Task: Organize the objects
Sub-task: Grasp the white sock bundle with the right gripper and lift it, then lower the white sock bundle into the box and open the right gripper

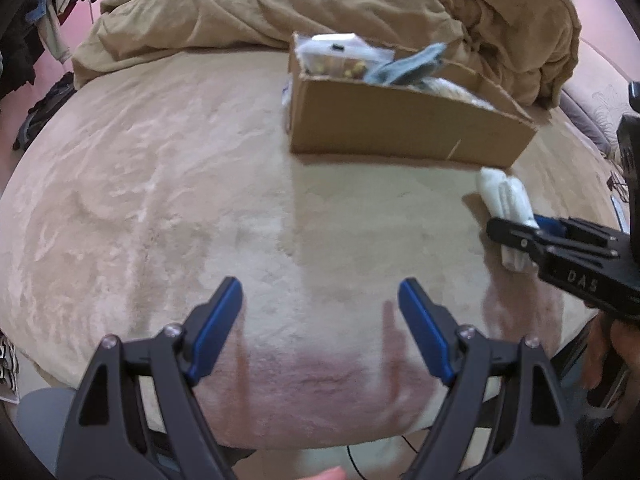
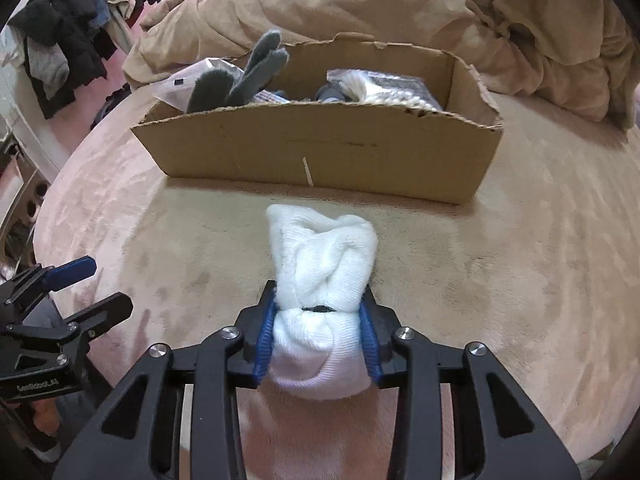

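Now the right gripper (image 2: 318,334) pinches a white sock roll (image 2: 322,276) between its blue pads, over the bed (image 2: 520,280) just before the box (image 2: 320,148). Left gripper (image 1: 320,320) hangs wide open, holding nothing. Gray socks (image 2: 248,76) and packets fill the box.

Knitted white sock bundle (image 2: 320,280); matt cardboard box (image 2: 320,148); plush, seemingly velvety bed cover (image 1: 160,200).

Open bedspread (image 1: 160,200) left of cardboard box (image 2: 320,152), rumpled duvet (image 1: 320,4) crowding behind
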Motion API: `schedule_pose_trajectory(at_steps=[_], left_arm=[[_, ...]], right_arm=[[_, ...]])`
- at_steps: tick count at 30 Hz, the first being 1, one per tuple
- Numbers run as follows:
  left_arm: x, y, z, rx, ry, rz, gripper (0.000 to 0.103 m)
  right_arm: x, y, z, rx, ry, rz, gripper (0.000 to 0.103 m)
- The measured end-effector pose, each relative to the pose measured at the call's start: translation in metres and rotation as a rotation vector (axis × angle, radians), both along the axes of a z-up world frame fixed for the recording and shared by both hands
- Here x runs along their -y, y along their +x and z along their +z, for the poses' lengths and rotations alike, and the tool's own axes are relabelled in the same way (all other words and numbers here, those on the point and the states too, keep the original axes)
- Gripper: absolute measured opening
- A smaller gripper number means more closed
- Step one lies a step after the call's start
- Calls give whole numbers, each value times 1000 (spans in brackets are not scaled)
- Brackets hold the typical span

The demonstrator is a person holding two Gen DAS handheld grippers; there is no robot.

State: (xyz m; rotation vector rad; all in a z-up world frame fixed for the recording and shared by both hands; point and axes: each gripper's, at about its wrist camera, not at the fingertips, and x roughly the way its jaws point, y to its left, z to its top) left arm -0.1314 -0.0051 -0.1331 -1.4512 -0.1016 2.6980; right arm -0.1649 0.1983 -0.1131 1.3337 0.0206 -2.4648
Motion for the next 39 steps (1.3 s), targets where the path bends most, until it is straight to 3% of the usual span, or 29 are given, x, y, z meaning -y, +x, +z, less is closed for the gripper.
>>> schedule_pose_trajectory(at_steps=[9, 16, 21, 30, 39], left_arm=[[-14, 6, 41, -44, 32, -49, 82], [-8, -10, 79, -116, 39, -40, 82], [3, -26, 93, -135, 0, -2, 82], [25, -59, 113, -196, -29, 30, 82], [44, -70, 77, -152, -28, 42, 82]], right_arm=[[-19, 7, 57, -85, -21, -26, 39], [-15, -20, 91, -152, 0, -8, 39], [-4, -44, 105, -188, 13, 15, 39], [17, -85, 106, -203, 45, 53, 39], [36, -126, 60, -101, 79, 60, 39]])
